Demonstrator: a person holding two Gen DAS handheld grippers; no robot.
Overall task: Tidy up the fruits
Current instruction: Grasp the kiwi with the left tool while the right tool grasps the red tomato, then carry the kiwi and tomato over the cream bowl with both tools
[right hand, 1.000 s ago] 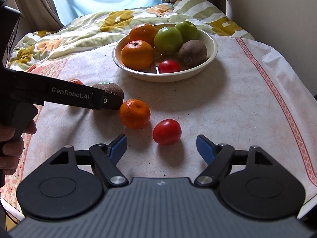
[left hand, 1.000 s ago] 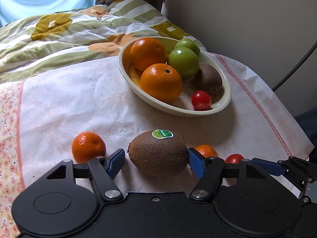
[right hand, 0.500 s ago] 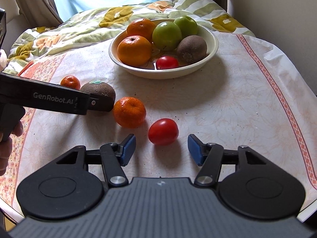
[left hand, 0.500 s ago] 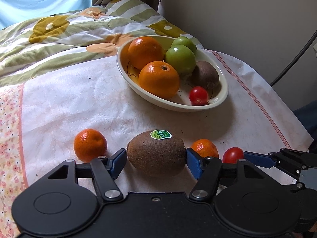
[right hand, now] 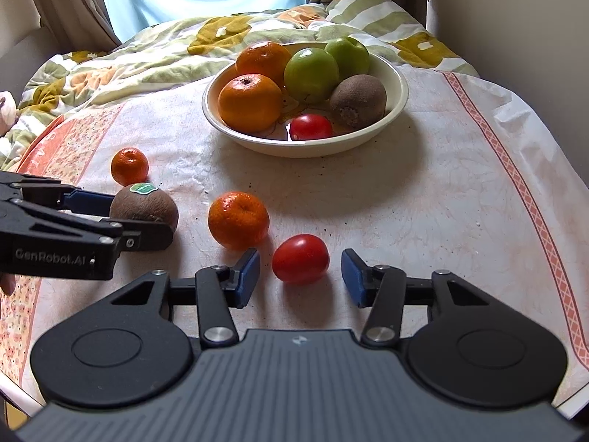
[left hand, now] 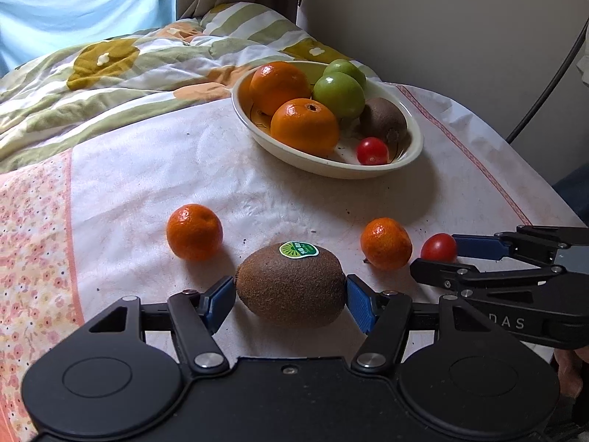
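My left gripper (left hand: 291, 298) is shut on a brown kiwi (left hand: 291, 283) with a green sticker, its blue pads pressing on both ends. The right wrist view shows that kiwi (right hand: 144, 204) at the left. My right gripper (right hand: 300, 276) is closing around a red tomato (right hand: 300, 259) on the cloth; the pads stand a little off it on each side. One mandarin (right hand: 238, 220) lies just left of the tomato and another (right hand: 129, 165) lies beyond the kiwi. The cream bowl (right hand: 305, 151) farther back holds two oranges, two green apples, a kiwi and a tomato.
A flowered quilt (left hand: 110, 73) is bunched up behind the table. A wall (left hand: 460, 18) and a dark cable (left hand: 545, 88) are at the right. The tablecloth (right hand: 460, 184) curves down at the right edge. A fingertip (right hand: 7, 283) shows at the left.
The right gripper's jaws have narrowed around the tomato. The left gripper has drawn the kiwi toward the near left, away from the mandarin beside it.
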